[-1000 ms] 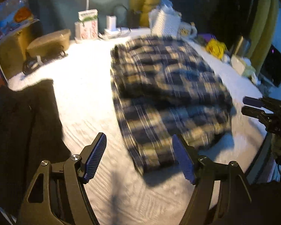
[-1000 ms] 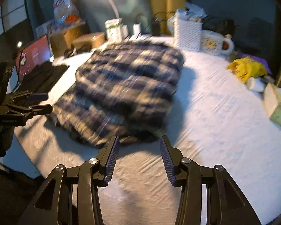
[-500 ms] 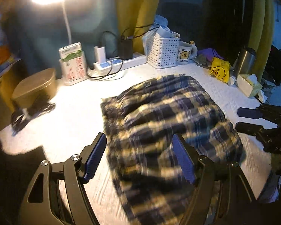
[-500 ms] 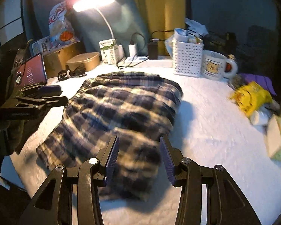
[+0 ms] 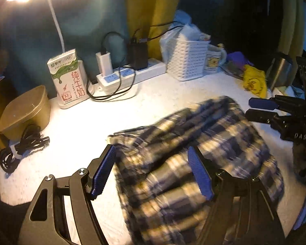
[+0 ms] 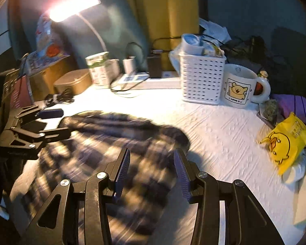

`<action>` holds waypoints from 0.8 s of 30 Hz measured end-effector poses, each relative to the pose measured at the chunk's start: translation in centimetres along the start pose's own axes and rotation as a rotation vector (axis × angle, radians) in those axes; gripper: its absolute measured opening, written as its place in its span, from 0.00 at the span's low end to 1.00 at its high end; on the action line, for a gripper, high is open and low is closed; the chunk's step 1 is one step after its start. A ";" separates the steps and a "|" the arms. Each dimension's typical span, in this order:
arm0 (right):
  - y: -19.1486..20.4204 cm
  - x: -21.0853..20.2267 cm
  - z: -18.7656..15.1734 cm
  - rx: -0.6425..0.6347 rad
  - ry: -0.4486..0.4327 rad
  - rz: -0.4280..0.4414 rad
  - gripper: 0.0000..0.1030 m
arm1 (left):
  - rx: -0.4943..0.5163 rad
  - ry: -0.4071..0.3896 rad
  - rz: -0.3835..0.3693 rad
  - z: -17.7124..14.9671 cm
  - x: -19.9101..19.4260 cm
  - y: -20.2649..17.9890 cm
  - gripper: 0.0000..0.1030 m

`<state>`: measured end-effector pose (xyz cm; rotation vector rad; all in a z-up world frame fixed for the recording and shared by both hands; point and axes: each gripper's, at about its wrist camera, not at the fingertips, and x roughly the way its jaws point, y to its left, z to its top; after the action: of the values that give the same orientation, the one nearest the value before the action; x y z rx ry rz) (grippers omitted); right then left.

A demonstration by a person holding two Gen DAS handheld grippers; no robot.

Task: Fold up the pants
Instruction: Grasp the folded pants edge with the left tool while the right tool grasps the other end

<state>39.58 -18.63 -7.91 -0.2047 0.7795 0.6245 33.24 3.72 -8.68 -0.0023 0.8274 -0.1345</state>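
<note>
The plaid pants [image 5: 193,159] lie folded in a bundle on the white table cover, blurred by motion; they also show in the right wrist view [image 6: 104,143]. My left gripper [image 5: 151,171] is open and empty, held above the bundle's left part. My right gripper [image 6: 151,173] is open and empty above the bundle's right edge. The right gripper shows in the left wrist view [image 5: 263,110] at the far right. The left gripper shows in the right wrist view [image 6: 49,122] at the left.
At the back stand a milk carton [image 5: 68,77], a power strip with chargers [image 5: 130,73], a white basket [image 6: 202,77], a bear mug [image 6: 240,85] and a lit lamp [image 6: 73,6]. A brown tin [image 5: 24,110] and coiled cable [image 5: 20,145] lie left. A yellow duck bag [image 6: 285,140] lies right.
Both grippers have moved forward over the pants toward the back of the table. The pants now sit lower and nearer in both views. Both grippers stay open.
</note>
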 end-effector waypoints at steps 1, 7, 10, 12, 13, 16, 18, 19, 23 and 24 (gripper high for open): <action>-0.5 0.7 0.3 0.002 0.010 -0.008 0.45 | -0.006 0.011 0.003 0.1 0.6 0.4 0.71; -2.0 4.7 0.9 0.014 0.083 -0.032 0.45 | -0.046 0.073 0.020 0.6 4.5 3.1 0.73; -2.2 6.5 0.8 0.008 0.105 -0.036 0.45 | -0.057 0.085 0.006 0.4 5.8 4.0 0.79; -2.3 7.2 0.8 0.002 0.110 -0.033 0.45 | -0.074 0.091 0.004 0.2 6.4 4.7 0.86; -2.5 7.5 0.9 0.005 0.110 -0.029 0.45 | -0.089 0.097 -0.003 0.2 6.5 5.1 0.87; -2.9 7.0 1.3 0.018 0.099 -0.014 0.46 | -0.101 0.119 -0.031 0.5 6.1 5.4 0.87; -3.1 5.9 1.5 0.031 0.077 -0.005 0.46 | -0.071 0.102 -0.045 0.8 5.4 5.1 0.87; -3.1 5.2 1.6 0.035 0.063 0.000 0.49 | -0.056 0.098 -0.047 0.9 5.2 5.0 0.87; -3.9 3.8 1.8 0.071 0.042 0.021 0.60 | -0.059 0.122 -0.091 0.8 6.4 5.0 0.87; -4.1 3.8 1.7 0.079 0.047 0.027 0.60 | -0.069 0.128 -0.108 0.7 6.8 5.2 0.87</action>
<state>45.13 -19.55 -9.59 -0.1372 0.8517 0.6151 38.97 7.97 -13.49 -0.1044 0.9599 -0.2098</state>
